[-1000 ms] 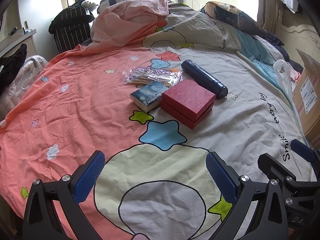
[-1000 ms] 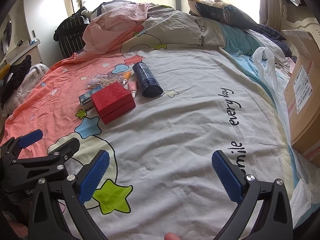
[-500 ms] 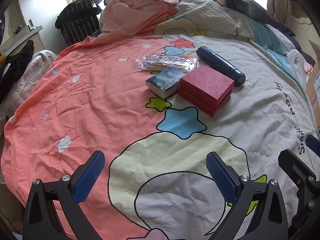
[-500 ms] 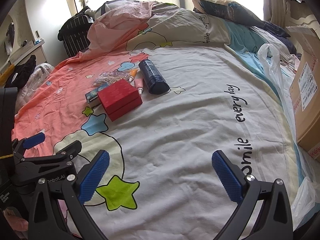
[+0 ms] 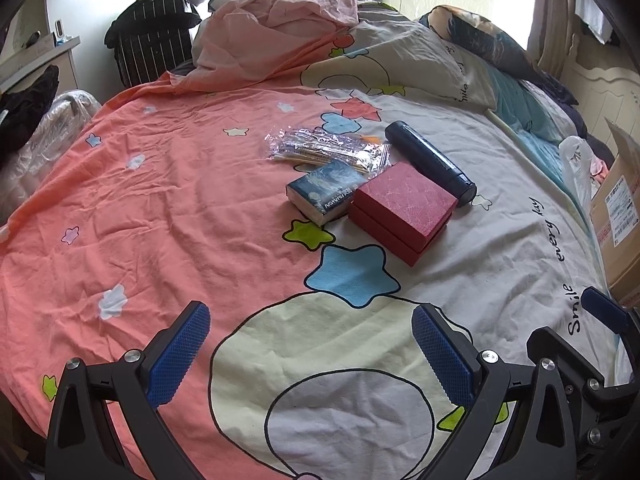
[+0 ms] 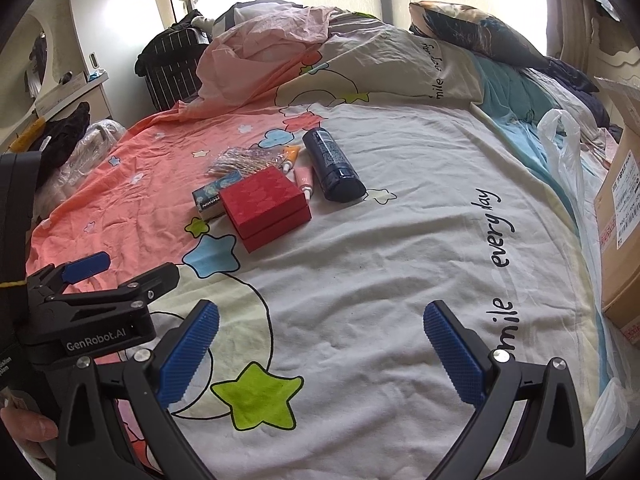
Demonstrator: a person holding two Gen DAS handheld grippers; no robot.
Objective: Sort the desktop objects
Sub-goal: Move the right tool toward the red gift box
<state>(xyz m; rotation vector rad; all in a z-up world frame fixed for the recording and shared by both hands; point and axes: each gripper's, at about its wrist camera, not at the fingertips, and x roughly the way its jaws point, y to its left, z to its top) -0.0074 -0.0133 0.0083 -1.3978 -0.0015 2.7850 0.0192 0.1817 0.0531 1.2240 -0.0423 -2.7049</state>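
A small pile lies mid-bed: a red box, a blue starry book on its left, a dark blue bottle lying on its side to the right, and a clear packet of sticks behind. Two small tubes lie between the box and the bottle. My left gripper hovers open over the near bedsheet, well short of the pile. My right gripper is open too, further right, with nothing between its fingers.
The bed is covered by a pink and white cartoon sheet. A bunched duvet and pillow lie at the far end. A cardboard box and white plastic bag sit at the right edge. A black striped bag stands far left.
Both grippers shifted over the bed: the left view swung left, then back right and lower. The right view moved a little closer to the pile. The jaws stayed open and the objects did not move.
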